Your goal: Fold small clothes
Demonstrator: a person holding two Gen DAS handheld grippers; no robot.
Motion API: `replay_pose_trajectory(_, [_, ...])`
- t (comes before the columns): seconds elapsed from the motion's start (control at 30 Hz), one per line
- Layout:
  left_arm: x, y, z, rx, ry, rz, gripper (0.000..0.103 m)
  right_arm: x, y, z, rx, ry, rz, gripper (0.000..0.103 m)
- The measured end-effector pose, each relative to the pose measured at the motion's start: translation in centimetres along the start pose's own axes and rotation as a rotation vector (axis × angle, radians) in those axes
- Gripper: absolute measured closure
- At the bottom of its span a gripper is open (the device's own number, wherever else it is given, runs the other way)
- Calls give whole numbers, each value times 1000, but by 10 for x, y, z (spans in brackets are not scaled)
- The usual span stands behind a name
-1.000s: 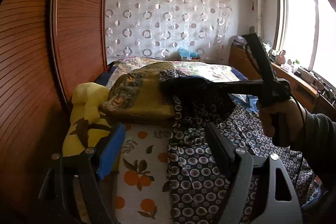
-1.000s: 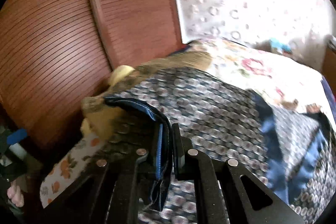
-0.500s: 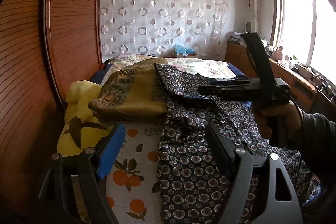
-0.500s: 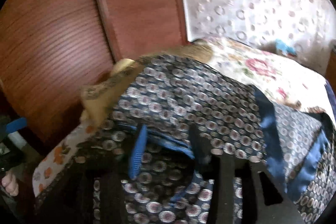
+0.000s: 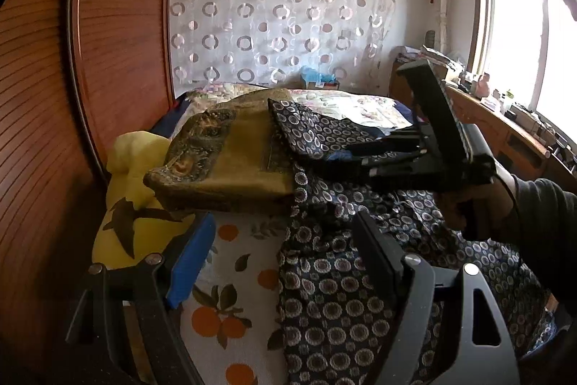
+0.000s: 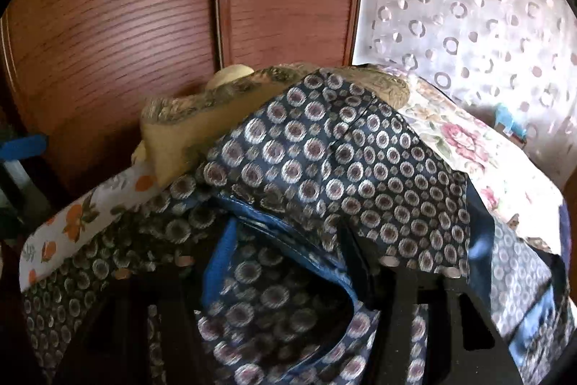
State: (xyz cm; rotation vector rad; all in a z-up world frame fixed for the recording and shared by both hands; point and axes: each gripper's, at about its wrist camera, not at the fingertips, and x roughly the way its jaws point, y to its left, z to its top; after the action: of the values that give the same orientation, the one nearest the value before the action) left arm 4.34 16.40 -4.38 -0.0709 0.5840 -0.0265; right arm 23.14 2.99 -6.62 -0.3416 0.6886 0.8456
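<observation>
Mid-fold on the bed [image 5: 230,280]: right tongs [image 6: 285,262] closing around the patterned garment's [image 6: 324,161] blue hem, pads not yet pressing; left tongs [image 5: 285,262] gape empty, likely to catch the opposite edge next.

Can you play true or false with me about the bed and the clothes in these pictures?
1. The dark blue garment with ring dots lies on the bed. True.
2. The fruit-print sheet shows bananas. False: it shows oranges.
3. The olive-gold cushion sits next to the yellow pillow. True.
4. The left gripper is squeezing the garment. False: its jaws stand open, holding nothing.
5. The wardrobe doors are white plastic. False: they are reddish-brown wood.
</observation>
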Motion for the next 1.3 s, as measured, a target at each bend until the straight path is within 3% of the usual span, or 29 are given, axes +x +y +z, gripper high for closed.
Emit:
replay_pose_trajectory(0.03, [2, 0, 2, -1, 1, 1, 24, 2, -6, 3, 10, -4, 21, 81])
replay_pose_trajectory(0.07, [4, -1, 3, -2, 2, 2, 24, 1, -13, 6, 25, -15, 23, 86])
replay_pose_trajectory(0.27, [18, -7, 9, -3, 13, 14, 24, -11, -81, 3, 242, -38, -141, 86])
replay_pose_trajectory(0.3, [21, -8, 9, -4, 16, 14, 24, -11, -87, 0, 247, -32, -164, 84])
replay_pose_trajectory(0.37, [24, -11, 8, 0, 21, 15, 24, -11, -97, -4, 242, -4, -199, 66])
replay_pose_trajectory(0.67, [21, -42, 10, 40, 18, -23, 24, -75, -91, -32, 223, -67, -171, 46])
replay_pose_trajectory(0.8, [17, -57, 10, 52, 14, -47, 24, -128, -83, -64, 224, -84, -194, 45])
replay_pose_trajectory(1.3, [25, -118, 11, 111, 38, -119, 24, -239, -72, -162, 317, -62, -416, 45])
